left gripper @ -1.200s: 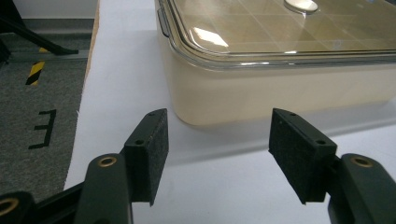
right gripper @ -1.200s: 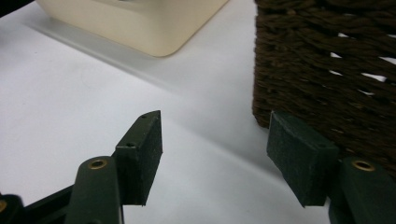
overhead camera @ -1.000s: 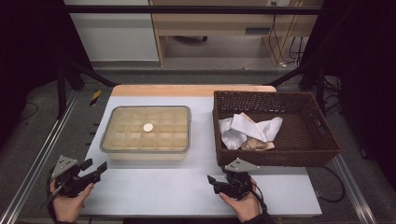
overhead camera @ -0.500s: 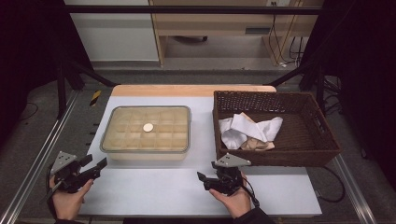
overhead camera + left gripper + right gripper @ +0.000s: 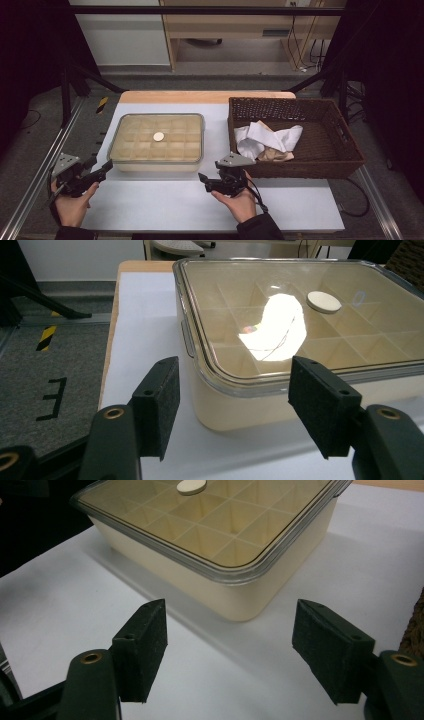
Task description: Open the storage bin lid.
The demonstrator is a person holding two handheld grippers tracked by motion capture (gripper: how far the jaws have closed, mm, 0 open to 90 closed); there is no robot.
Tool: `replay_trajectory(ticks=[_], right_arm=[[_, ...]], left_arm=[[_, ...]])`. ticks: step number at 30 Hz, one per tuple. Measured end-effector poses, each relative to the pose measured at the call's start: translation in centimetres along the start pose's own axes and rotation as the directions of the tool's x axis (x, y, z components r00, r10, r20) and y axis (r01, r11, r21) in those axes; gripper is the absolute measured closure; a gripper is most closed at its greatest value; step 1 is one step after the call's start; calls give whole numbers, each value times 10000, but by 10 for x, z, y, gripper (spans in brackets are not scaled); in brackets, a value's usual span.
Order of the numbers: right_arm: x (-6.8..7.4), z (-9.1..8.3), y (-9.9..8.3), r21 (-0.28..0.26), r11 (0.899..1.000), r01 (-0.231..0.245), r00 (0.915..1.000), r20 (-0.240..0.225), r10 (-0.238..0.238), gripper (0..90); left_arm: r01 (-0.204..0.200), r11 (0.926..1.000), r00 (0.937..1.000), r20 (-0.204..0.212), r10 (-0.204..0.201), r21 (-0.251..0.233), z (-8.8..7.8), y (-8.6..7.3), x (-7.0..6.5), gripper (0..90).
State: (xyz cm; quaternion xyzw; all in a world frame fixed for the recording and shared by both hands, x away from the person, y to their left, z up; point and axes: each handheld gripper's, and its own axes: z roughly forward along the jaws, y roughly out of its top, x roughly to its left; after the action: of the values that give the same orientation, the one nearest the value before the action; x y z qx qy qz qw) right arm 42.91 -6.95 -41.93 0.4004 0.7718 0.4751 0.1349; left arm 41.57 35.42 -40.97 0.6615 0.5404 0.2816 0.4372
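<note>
A cream box (image 5: 157, 159) with inner compartments and a clear lid stands left of the table's middle, and a small white disc (image 5: 158, 136) lies on the lid. My left gripper (image 5: 100, 168) hovers open at the table's left front edge. It faces the box's near left corner (image 5: 220, 405), which lies beyond its gripper (image 5: 235, 405) midpoint. My right gripper (image 5: 204, 183) is in front of the box's right front corner (image 5: 240, 605). Its jaws have just been opening and stand wide, with nothing between them at the gripper (image 5: 230, 652) midpoint.
A brown wicker basket (image 5: 300, 169) sits at the right with white and tan cloths (image 5: 267, 140) inside, close behind my right hand. White table (image 5: 165, 210) runs along the front. A metal rail (image 5: 30, 190) and grey floor lie left of the table.
My right gripper has moved left along the front of the table toward the box and its jaws stand a bit wider. The left gripper has lifted slightly.
</note>
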Motion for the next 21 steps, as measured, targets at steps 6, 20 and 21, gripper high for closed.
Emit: replay_trajectory(ticks=[6, 20, 21], right_arm=[[-2, 10, 8, -40, 10000, -74, 9999, 127, 74, 298], [4, 28, 21, 9, 9998, -207, 9994, 261, 207, 298], [4, 29, 21, 5, 9999, -173, 9995, 273, 172, 298]], left_arm=[[83, 10000, 10000, -29, -83, -46, 7, 9, 4, 370], [186, 9997, 9998, 45, -186, -147, 18, 27, 9, 373], [190, 9997, 9998, 36, -189, -140, 19, 27, 9, 373]])
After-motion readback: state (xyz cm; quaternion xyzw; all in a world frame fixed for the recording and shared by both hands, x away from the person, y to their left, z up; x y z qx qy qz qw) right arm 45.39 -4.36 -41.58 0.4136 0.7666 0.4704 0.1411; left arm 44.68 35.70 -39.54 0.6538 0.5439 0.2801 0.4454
